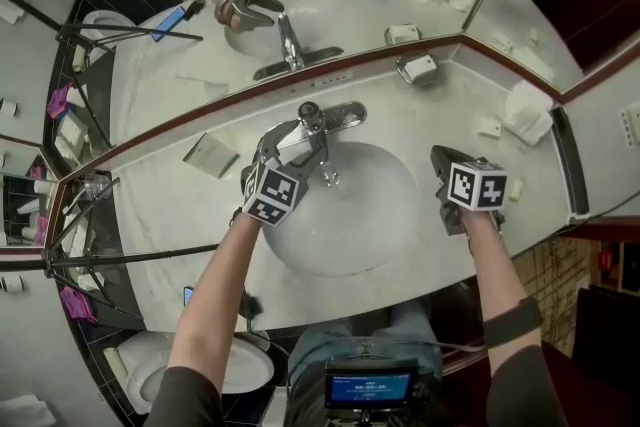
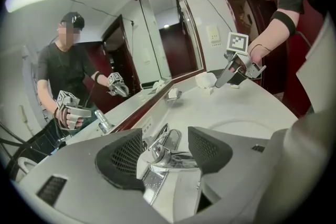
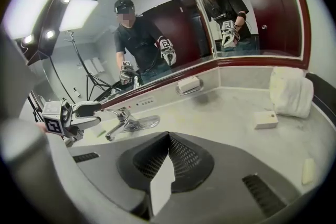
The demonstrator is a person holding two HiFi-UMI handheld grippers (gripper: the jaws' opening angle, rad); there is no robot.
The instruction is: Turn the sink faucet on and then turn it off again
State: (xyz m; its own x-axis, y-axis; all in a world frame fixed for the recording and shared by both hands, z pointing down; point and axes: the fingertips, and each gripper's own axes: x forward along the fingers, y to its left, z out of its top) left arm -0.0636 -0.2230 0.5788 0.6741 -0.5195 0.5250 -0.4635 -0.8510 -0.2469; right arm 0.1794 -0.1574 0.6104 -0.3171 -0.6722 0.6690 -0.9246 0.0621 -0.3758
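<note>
Chrome single-lever faucet (image 1: pixel 325 127) sits at the back-centre of the white oval sink basin (image 1: pixel 380 220), mounted on the pale marble-look countertop (image 1: pixel 175 210) just below the mirror edge. It's shiny, w/ the lever on top & the spout reaching out over the basin.

Left gripper (image 2: pixel 164 145) is at the faucet, jaws wide apart w/ lever & spout btwn the dark meshed pads (image 2: pixel 119 157). It straddles the faucet, but neither pad visibly presses on it, so it's released, not clamped. Right gripper (image 3: pixel 167 165) is clenched, jaws fully together, nothing gripped. It's by the basin's right rim, well apart from the faucet; can't tell if it touches the counter.

Containers: the basin, w/ the spout overhanging its back edge, & a small chrome soap dish (image 1: pixel 403 73) on the back ledge right of the faucet, holding a white bar (image 1: pixel 420 67).

Loose on the counter, right side:
- folded white towel (image 1: pixel 525 110)
- small white box (image 1: pixel 490 128)
- pale soap piece (image 1: pixel 516 188)

Left of the faucet lies a flat grey rectangular plate (image 1: pixel 210 155).
</note>
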